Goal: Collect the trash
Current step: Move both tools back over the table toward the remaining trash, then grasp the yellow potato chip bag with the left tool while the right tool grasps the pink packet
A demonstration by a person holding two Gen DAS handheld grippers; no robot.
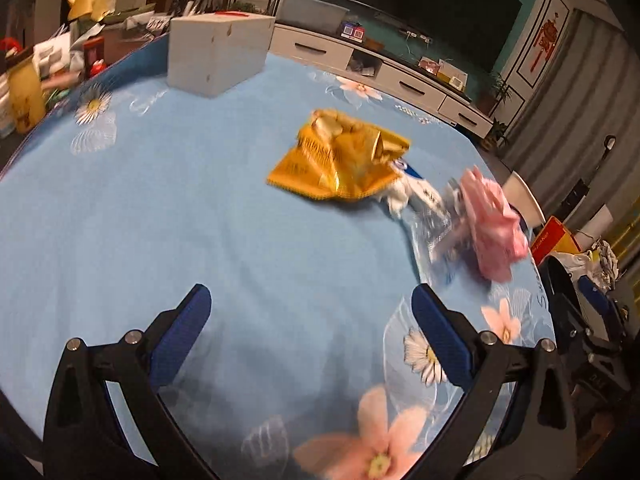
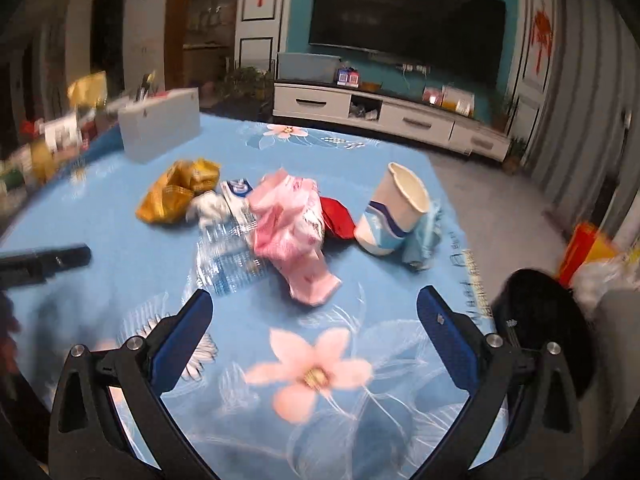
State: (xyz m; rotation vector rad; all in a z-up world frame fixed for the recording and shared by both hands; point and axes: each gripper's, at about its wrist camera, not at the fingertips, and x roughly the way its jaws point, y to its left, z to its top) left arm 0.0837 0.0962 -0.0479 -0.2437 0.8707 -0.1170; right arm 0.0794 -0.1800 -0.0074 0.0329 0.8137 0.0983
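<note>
Trash point(image 2: 280, 216) on blue floral tablecloth point(image 2: 320, 380), television point(image 2: 404, 16) beyond

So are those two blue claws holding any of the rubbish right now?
No. The left gripper and right gripper are both open and empty, short of the trash pile on the table.
</note>
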